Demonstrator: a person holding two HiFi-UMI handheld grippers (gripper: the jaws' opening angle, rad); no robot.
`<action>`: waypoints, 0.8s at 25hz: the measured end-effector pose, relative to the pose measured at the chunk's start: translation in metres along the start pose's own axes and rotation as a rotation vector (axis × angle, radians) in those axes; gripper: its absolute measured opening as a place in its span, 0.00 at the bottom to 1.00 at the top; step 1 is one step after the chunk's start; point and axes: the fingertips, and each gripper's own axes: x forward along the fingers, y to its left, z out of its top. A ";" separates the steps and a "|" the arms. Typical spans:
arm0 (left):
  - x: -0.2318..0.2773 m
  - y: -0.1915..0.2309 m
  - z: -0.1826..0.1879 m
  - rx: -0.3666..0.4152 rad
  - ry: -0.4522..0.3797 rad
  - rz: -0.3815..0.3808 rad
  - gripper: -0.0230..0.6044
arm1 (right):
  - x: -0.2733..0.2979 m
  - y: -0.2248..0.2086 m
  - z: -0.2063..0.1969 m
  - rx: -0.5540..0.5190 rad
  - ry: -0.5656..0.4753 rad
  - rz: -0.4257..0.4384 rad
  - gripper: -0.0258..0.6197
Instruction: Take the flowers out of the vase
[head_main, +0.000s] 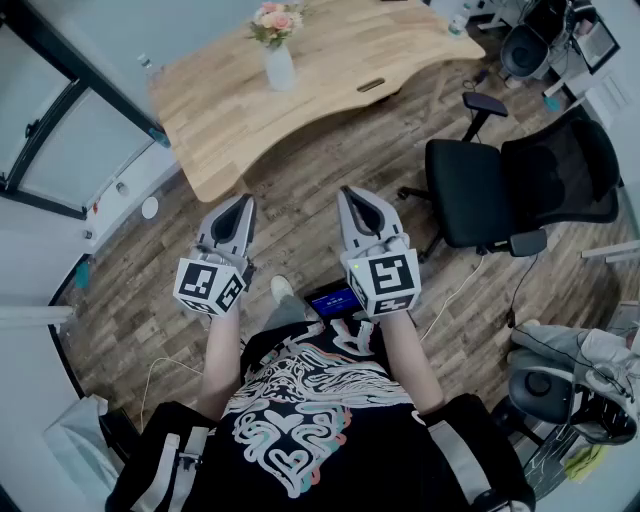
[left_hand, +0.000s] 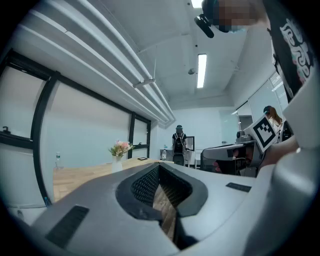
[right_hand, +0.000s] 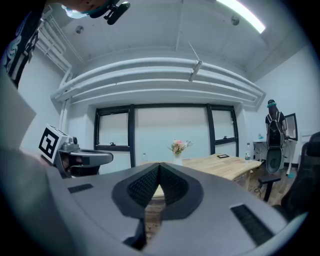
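two grippers in the head view: left gripper (head_main: 243, 200) and right gripper (head_main: 350, 192) side by side over the wood-plank floor, both well short of the light wooden table (head_main: 330, 100). pink and cream flowers (head_main: 275, 20) stand in the white vase (head_main: 280, 68), ceramic perhaps, on that table. black office chair (head_main: 480, 190) off to the right. left gripper view: jaws pressed together, nothing between them, flowers far off. right gripper view: jaws together too, empty, vase ahead on the table.
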 end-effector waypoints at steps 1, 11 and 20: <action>0.002 -0.001 0.000 0.000 -0.001 0.001 0.04 | 0.000 -0.002 0.000 -0.002 0.000 0.001 0.05; 0.011 -0.007 0.001 0.002 -0.003 0.007 0.04 | -0.004 -0.015 -0.002 0.002 0.000 0.005 0.05; 0.020 -0.007 -0.006 -0.016 -0.007 0.019 0.04 | -0.002 -0.029 -0.011 0.041 -0.007 -0.003 0.05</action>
